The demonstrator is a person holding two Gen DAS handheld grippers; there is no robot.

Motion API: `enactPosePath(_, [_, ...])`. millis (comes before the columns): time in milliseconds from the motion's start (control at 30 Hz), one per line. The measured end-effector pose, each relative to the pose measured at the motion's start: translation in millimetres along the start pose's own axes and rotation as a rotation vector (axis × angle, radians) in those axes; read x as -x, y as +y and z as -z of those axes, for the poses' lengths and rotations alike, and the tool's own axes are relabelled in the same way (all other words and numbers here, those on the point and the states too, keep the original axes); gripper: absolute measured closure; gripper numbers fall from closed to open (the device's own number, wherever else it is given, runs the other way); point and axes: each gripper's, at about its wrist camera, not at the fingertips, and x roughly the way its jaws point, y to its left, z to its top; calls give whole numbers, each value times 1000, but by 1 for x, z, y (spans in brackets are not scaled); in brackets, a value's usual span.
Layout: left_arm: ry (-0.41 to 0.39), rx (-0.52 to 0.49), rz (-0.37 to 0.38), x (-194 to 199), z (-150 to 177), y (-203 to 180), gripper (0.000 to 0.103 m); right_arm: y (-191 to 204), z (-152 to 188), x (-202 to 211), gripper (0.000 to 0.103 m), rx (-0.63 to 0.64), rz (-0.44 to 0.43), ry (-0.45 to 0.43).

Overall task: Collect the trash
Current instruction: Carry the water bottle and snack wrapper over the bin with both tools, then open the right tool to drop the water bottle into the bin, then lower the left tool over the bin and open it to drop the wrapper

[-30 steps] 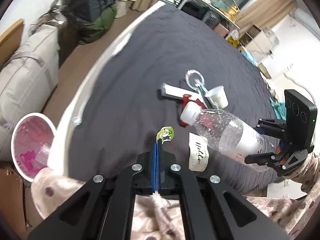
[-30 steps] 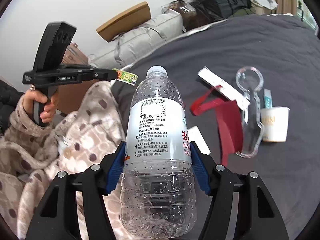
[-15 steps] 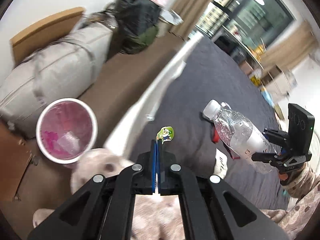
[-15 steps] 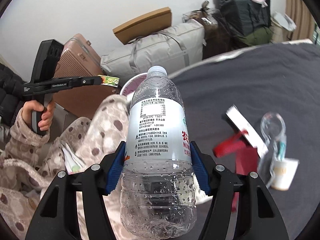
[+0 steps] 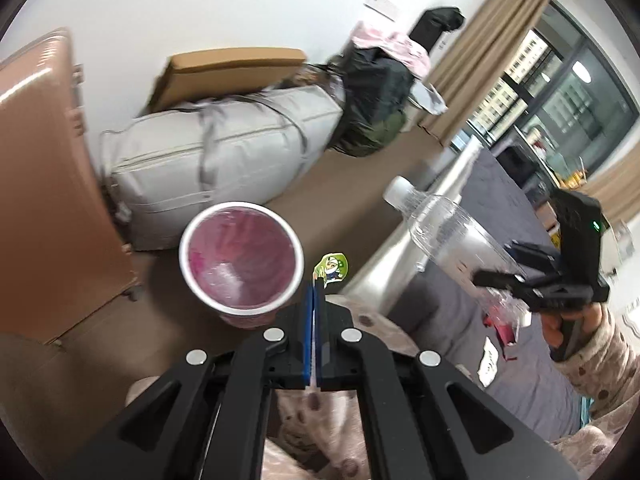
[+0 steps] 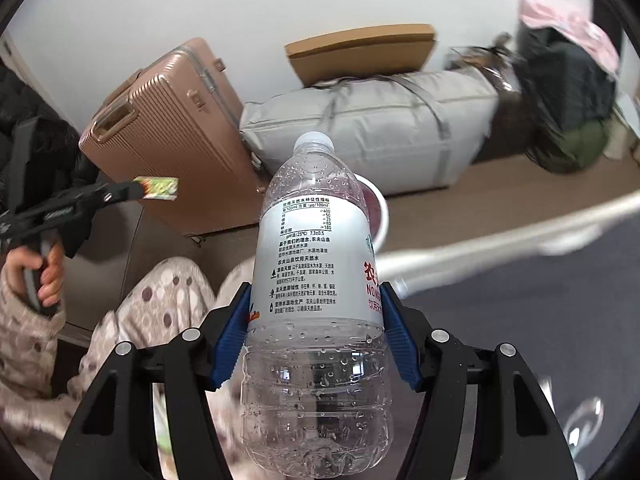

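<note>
My left gripper [image 5: 315, 280] is shut on a small green candy wrapper [image 5: 331, 267] and holds it just right of a white trash bin with a pink liner [image 5: 240, 256] on the floor. My right gripper [image 6: 316, 300] is shut on an empty clear water bottle [image 6: 316, 264] with a white label, held in the air. The bottle [image 5: 448, 236] also shows in the left wrist view, right of the bin. The left gripper [image 6: 138, 190] with the wrapper [image 6: 158, 187] shows at the left of the right wrist view. The bin's rim [image 6: 380, 208] peeks from behind the bottle.
A rose-gold suitcase [image 6: 168, 132], a grey bag [image 6: 372, 120] with a cardboard box [image 6: 360, 52] on it and dark bags [image 5: 372, 100] line the wall. The dark grey bed [image 5: 520, 364] is at the right, with a white card [image 5: 489, 364] and red scrap [image 5: 505, 330] on it.
Both grippers have swung left, away from the bed, toward the bin and the wall. The bin is now close in front of the left gripper. Both grips are unchanged.
</note>
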Motion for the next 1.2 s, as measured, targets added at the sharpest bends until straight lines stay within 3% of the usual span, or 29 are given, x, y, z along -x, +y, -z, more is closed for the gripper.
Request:
enactPosePath(233, [-54, 93, -52, 22, 8, 43, 103, 24, -63, -98, 42, 63, 10, 121])
enactPosePath(533, [-85, 172, -87, 41, 21, 74, 103, 18, -97, -241, 42, 40, 75, 322])
enactPosePath(667, [-84, 200, -103, 44, 23, 81, 103, 23, -108, -280, 37, 75, 178, 382])
enactPosePath(733, [-87, 199, -102, 45, 23, 81, 103, 27, -110, -279, 17, 97, 207, 374])
enactPosePath(900, [-92, 175, -92, 42, 21, 76, 103, 26, -101, -225, 11, 63, 164, 294])
enactPosePath(1200, [-77, 105, -57, 26, 14, 51, 103, 34, -61, -85, 7, -32, 37, 19])
